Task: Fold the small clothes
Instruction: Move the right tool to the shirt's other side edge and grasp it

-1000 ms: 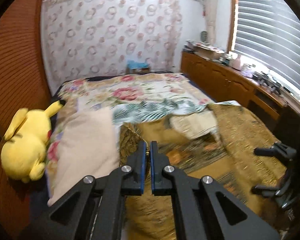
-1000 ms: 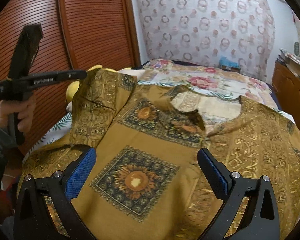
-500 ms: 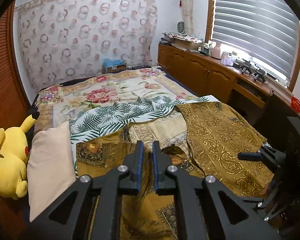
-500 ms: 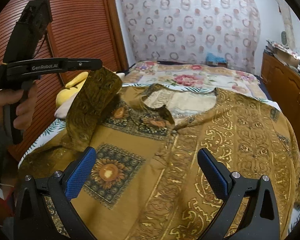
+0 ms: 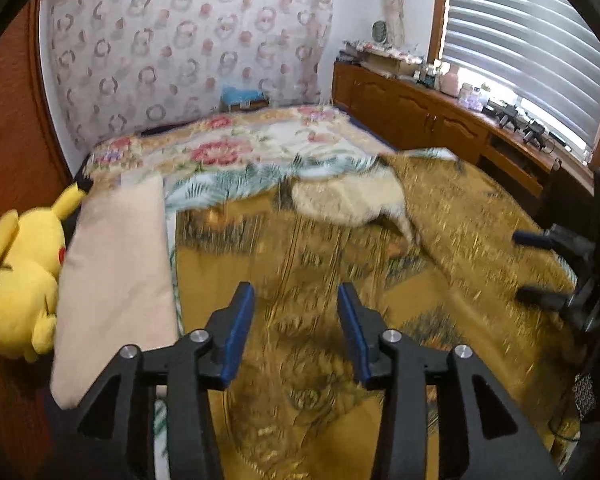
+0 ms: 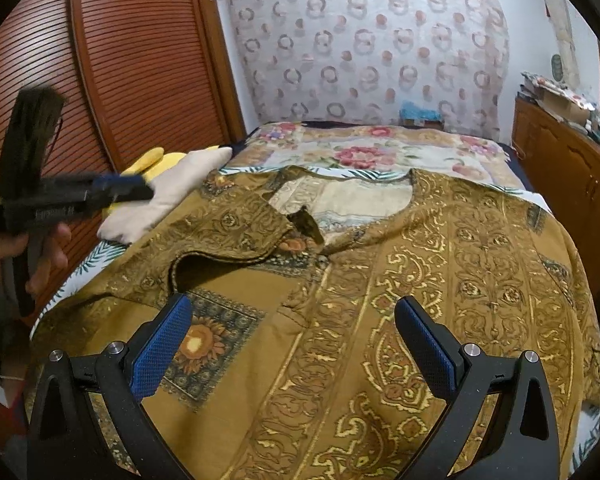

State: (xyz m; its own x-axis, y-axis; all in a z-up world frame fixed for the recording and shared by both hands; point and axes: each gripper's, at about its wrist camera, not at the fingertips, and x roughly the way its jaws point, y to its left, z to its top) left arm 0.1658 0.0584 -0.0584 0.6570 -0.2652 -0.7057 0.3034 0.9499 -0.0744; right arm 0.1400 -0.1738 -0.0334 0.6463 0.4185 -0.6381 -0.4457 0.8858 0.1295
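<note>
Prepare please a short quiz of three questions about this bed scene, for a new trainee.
1. True or false: the right gripper is clamped on the mustard patterned garment.
2. Which lies directly beside the yellow plush toy? A) beige pillow B) window blinds C) wooden cabinet
3. Fill in: the left gripper has ___ between its pads as its jaws are opening.

Key: 1 false, it is open above the cloth. 2 A. 3 nothing.
</note>
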